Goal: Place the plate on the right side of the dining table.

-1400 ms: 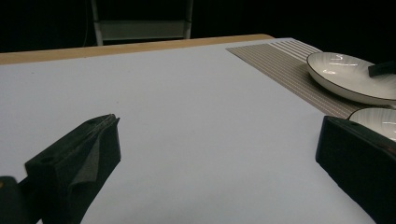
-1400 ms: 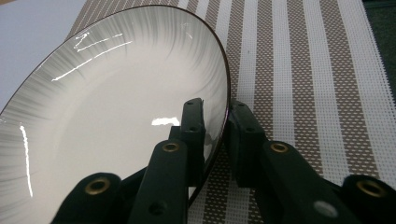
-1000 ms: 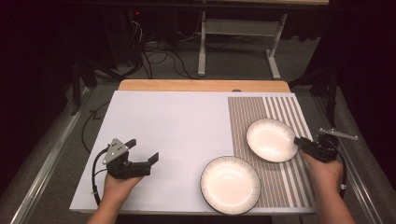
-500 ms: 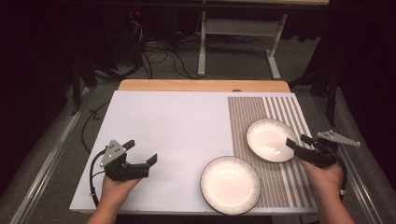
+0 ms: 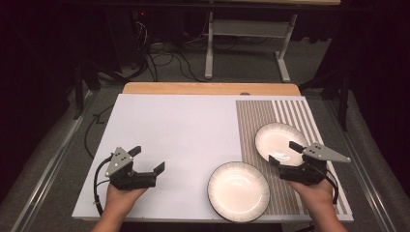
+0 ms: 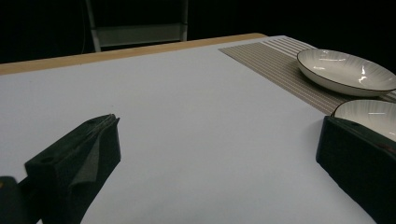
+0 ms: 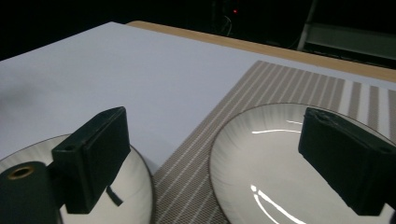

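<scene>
The right gripper (image 5: 283, 153) hangs just above the near rim of the far bowl (image 5: 280, 140), which sits on the striped placemat (image 5: 256, 121); its jaws have just been opening, spread with nothing between them. The near bowl (image 5: 238, 190) straddles the mat's left edge. The left gripper (image 5: 147, 158), jaws spread and empty, waits over the bare white table (image 5: 183, 125), probably idle.

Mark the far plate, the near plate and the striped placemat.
far plate (image 5: 278, 140), high view, middle of its white bowl.
near plate (image 5: 238, 191), high view, its centre.
striped placemat (image 5: 254, 116), high view, bare far-left part.
</scene>
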